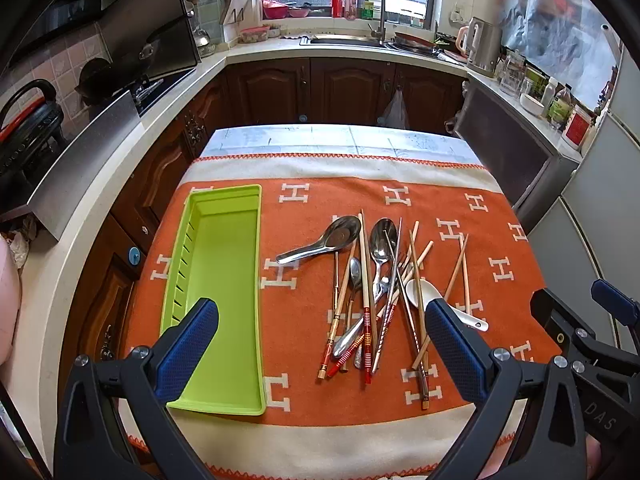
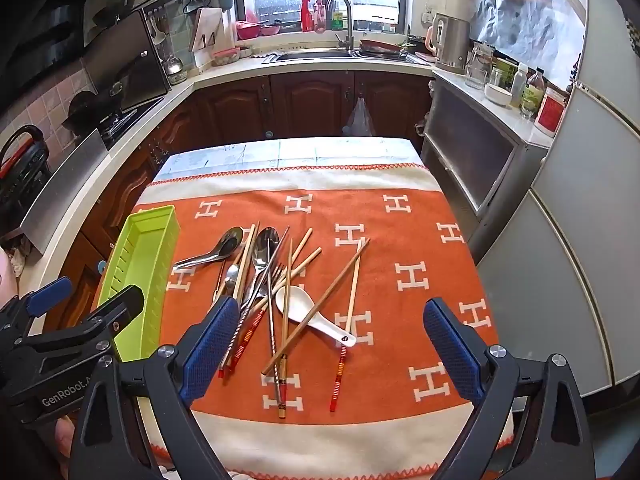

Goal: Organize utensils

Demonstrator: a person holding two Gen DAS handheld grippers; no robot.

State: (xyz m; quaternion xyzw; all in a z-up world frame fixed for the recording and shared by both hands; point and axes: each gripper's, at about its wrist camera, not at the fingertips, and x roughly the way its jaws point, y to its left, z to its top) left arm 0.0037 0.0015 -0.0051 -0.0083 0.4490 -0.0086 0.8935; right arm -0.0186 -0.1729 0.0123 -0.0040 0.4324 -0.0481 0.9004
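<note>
In the left wrist view, a lime-green plastic utensil tray (image 1: pixel 224 280) lies lengthwise at left of centre on an orange blanket (image 1: pixel 304 320) patterned with white H shapes, its slotted wall on the left and its floor bare. The left gripper (image 1: pixel 320 344) hangs above the near part of the table with its blue-padded fingers (image 1: pixel 188 344) spread wide, gripping nothing; the left finger overlaps the tray's near end in the picture. To the right of the tray, apart from it, the utensils lie in a loose pile: a steel soup spoon (image 1: pixel 324 240) at the upper left of the heap, a long steel tablespoon (image 1: pixel 382 248) beside it, a smaller spoon (image 1: pixel 355 276), a fork partly buried, a white ceramic spoon (image 1: pixel 432 300) at the right, and many chopsticks (image 1: pixel 366 300), some bamboo, some metal with red-striped ends, crossing over one another. At the far right edge the right gripper (image 1: pixel 600 332) shows in part. In the right wrist view, the tray (image 2: pixel 140 272) sits at the left, with the other tool in front of its near end; the pile fills the middle, the ceramic spoon (image 2: pixel 308 312) lying under crossed bamboo chopsticks (image 2: pixel 320 304). The right gripper (image 2: pixel 332 348) is likewise splayed and empty above the near end of the pile.
</note>
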